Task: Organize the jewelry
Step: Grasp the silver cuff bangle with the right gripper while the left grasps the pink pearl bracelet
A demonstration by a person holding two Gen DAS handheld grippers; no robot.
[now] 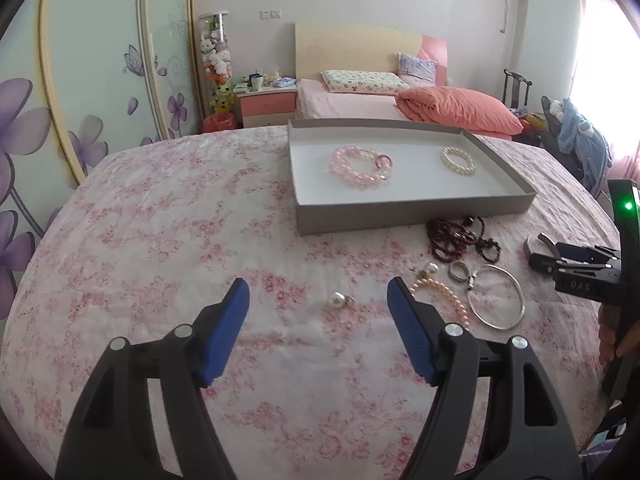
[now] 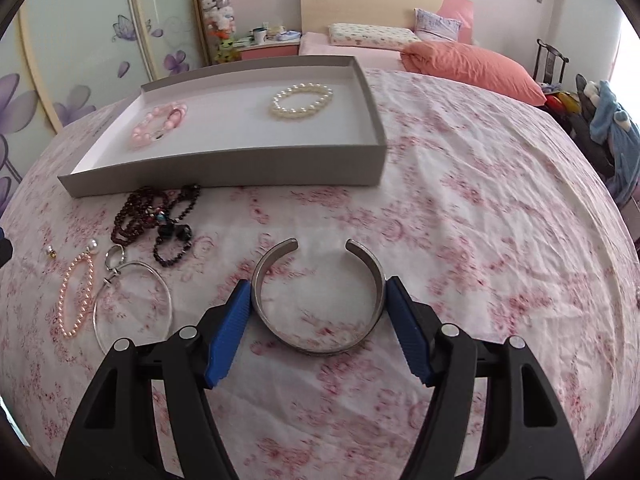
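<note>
**Cuff in the right jaws, two bracelets boxed**

Right gripper (image 2: 318,300) pads both touch one silver cuff (image 2: 316,300). Left gripper (image 1: 318,300) gapes wide, empty, one pearl earring (image 1: 335,301) ahead. Farther: one thin bangle (image 1: 496,298), dark beads (image 1: 460,238), then tray (image 1: 416,210) with two bracelets.

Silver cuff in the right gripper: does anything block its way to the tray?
Nothing visible does. The right gripper clamps the silver cuff by its sides, and bare floral cloth runs to the tray. The dark bead strands lie off to the left, below the tray's front wall.
</note>
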